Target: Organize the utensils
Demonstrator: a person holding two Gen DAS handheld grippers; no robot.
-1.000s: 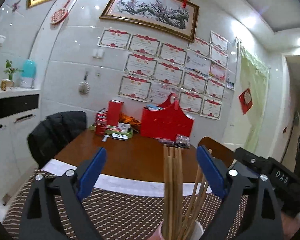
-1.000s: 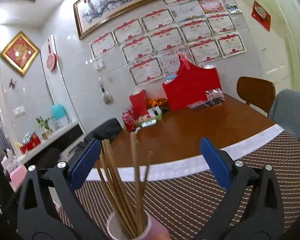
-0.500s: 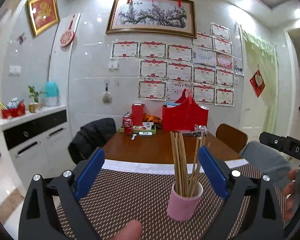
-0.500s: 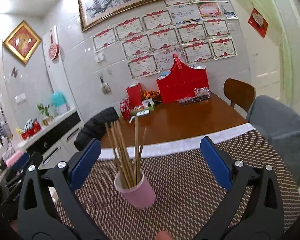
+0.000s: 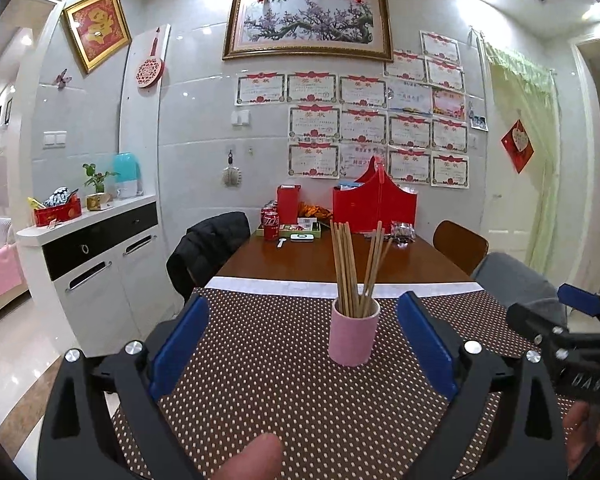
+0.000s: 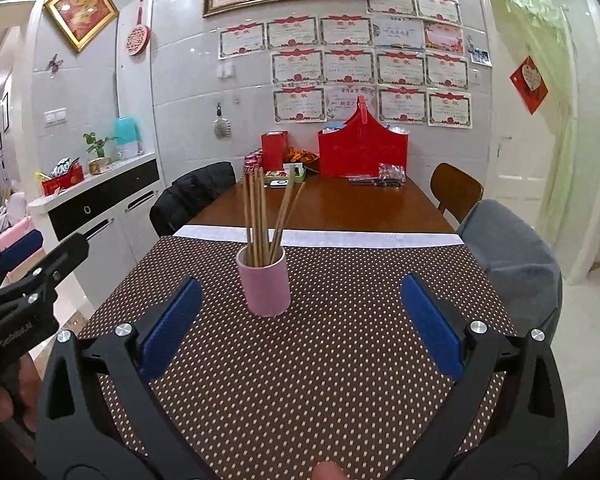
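A pink cup [image 5: 354,338] stands upright on the dotted brown placemat [image 5: 268,380], holding several wooden chopsticks [image 5: 346,268] that stick up and fan out. It also shows in the right wrist view [image 6: 265,286] with its chopsticks [image 6: 260,216]. My left gripper [image 5: 302,344] is open and empty, a short way back from the cup. My right gripper [image 6: 300,322] is open and empty, also back from the cup. The right gripper shows at the right edge of the left wrist view [image 5: 572,332].
The wooden table [image 6: 340,204] carries a red basket [image 6: 362,152], a red box [image 6: 274,146], cans and small items at its far end. Chairs stand at the left [image 6: 192,196] and right [image 6: 456,188], one with a grey cushion [image 6: 512,248]. A white sideboard [image 5: 92,248] is left.
Both grippers have pulled back and away from the cup, which now stands free in front of them instead of close between the fingers.
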